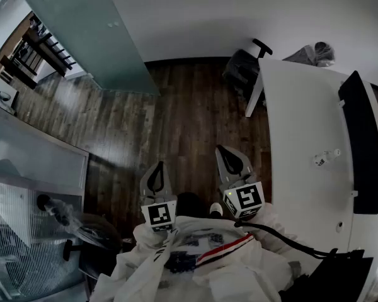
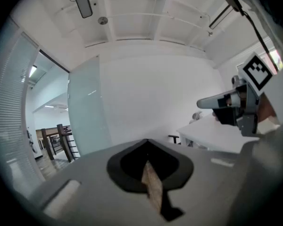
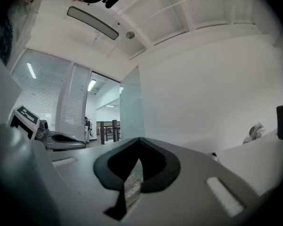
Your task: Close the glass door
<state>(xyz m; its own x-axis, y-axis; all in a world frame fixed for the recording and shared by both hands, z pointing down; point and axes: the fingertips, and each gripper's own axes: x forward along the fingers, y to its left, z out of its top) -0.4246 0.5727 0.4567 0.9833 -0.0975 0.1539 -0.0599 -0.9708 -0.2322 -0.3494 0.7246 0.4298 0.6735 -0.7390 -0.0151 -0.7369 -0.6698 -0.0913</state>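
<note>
Glass door point(image 1: 82, 30): upper left, open (frosted panel). Left gripper point(image 1: 157, 170) and right gripper point(image 1: 227, 155) pinched together, empty; best push its free edge squarely.

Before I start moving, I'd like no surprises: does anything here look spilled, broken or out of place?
Nothing looks spilled or broken. The frosted glass door stands swung open over the wooden floor, not yet closed. A small bottle sits alone on the white table; whether it is upright or tipped I cannot tell.
</note>
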